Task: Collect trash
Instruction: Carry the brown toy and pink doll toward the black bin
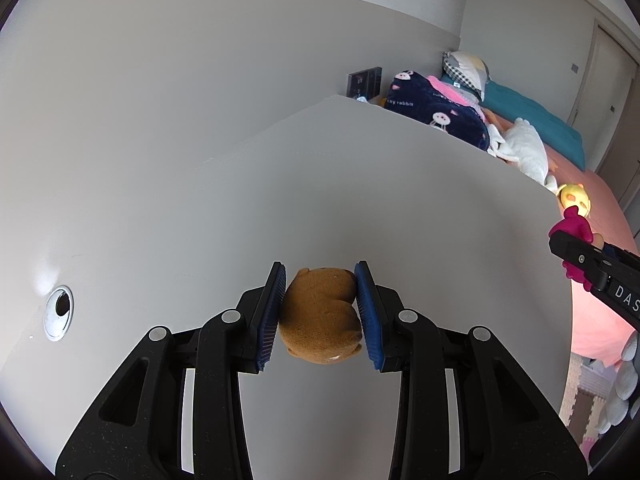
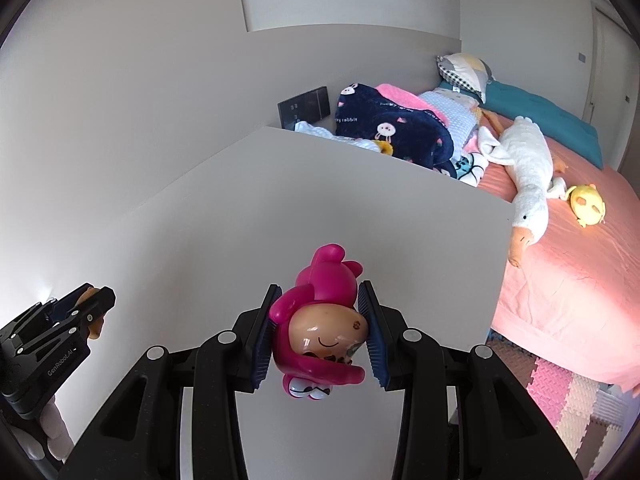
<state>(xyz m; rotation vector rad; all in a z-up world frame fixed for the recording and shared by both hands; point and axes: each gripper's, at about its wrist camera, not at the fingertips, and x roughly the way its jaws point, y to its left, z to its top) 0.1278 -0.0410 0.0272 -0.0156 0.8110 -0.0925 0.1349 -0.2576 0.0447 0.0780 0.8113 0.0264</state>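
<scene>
Clamping a brown plush toy point(image 1: 322, 314) in left gripper point(image 1: 321, 312), right gripper point(image 2: 320, 332) squeezing pink doll point(image 2: 320, 320), above white desk point(image 1: 360, 184)

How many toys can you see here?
4: brown plush in left gripper, pink doll in right gripper, white goose and yellow chick on bed; blankets may hide more.
</scene>
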